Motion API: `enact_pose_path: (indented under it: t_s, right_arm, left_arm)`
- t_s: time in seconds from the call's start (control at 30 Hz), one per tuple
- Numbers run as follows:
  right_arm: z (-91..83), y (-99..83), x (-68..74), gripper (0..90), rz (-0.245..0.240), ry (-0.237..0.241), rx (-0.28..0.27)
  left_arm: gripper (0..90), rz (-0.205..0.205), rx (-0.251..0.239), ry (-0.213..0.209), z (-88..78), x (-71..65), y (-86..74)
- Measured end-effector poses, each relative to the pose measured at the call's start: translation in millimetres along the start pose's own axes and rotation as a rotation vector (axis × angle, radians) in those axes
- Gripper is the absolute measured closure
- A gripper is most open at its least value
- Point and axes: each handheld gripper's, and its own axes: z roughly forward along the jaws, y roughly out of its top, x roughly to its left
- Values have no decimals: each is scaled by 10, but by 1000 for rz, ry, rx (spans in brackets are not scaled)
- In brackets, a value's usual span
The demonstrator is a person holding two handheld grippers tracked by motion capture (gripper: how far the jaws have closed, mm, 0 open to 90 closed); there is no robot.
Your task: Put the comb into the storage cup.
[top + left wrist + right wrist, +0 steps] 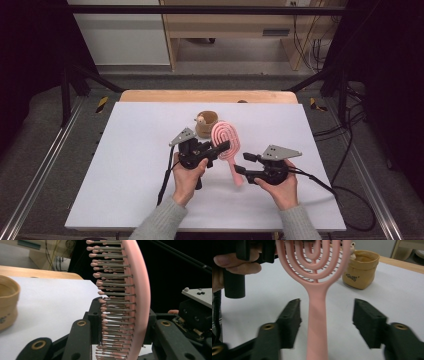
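Pink hairbrush held up over the white table, mid hand-off between the two grippers.

Left gripper (218, 150) is clamped on the pink hairbrush (226, 140) at its head, bristles squeezed between the pads, just in front of the little tan pot (206, 124). Right gripper (242, 163) has its jaws apart on either side of the handle, not touching it, so it's loose there. The white table (130, 160) sits underneath.
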Motion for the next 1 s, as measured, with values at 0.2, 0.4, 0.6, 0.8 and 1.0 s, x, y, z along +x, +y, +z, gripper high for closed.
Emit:
enact_pose_path:
  t_s: [0.2,0.4,0.6,0.8,1.0]
  right_arm:
    - [-54,-6,-100,191,6,-35,-31]
    - [-89,-43,-186,94,15,-79,-34]
    - [-162,-72,-257,43,3,-73,-32]
    - [-253,-142,-362,43,16,-53,-35]
    - [-321,-189,-432,43,26,-57,-49]
  left_arm:
    - [635,15,-11,17,-73,21,62]
    - [635,25,-19,28,-138,41,122]
    - [635,37,-28,38,-205,53,187]
    - [636,41,-38,47,-273,68,257]
    - [636,50,-47,55,-352,92,326]
